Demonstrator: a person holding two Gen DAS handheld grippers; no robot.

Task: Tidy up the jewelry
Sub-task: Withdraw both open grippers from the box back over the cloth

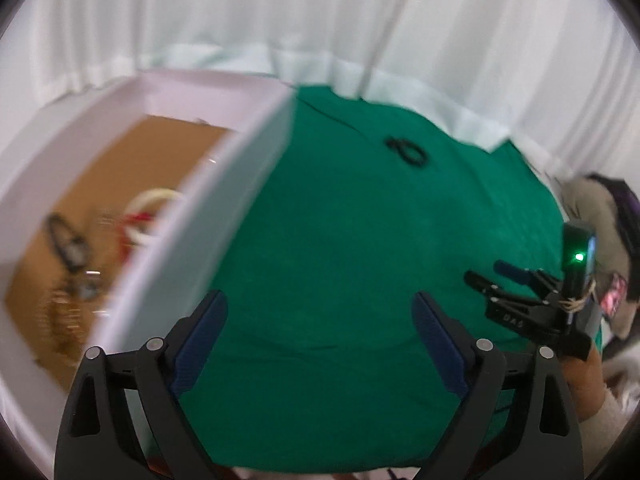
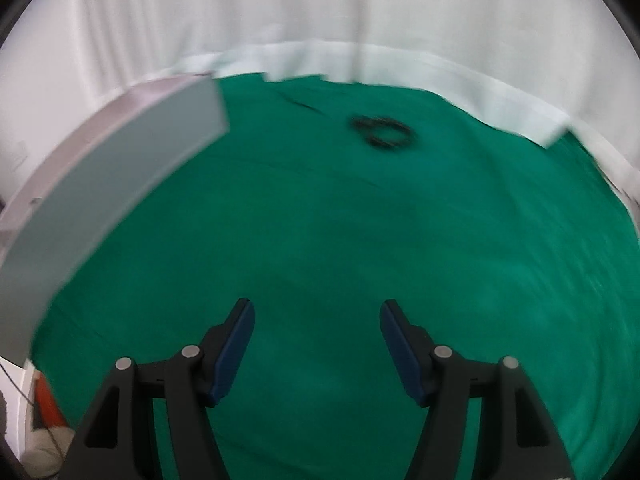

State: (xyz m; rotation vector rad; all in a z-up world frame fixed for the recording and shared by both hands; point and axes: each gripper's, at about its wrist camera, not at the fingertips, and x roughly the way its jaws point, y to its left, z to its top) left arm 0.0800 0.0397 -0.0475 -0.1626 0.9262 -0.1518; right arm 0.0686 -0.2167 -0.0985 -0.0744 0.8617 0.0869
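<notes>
Far beyond right claw (image 2: 318, 312), black bracelet (image 2: 386, 131)

Green cloth (image 2: 320, 220), white box (image 1: 192, 216) with brown floor, black bracelet (image 2: 386, 132), white curtain (image 2: 280, 8)

left gripper (image 1: 320, 320): jaws spread, empty | right gripper (image 2: 318, 326): jaws spread, empty

The right gripper (image 2: 317, 312) hangs over the green cloth (image 2: 320, 240), its jaws spread wide with nothing between them. Beyond it on the cloth lies a blurred black bracelet (image 2: 384, 132). Left of the bracelet, well apart, stands a white box (image 2: 100, 184).
</notes>
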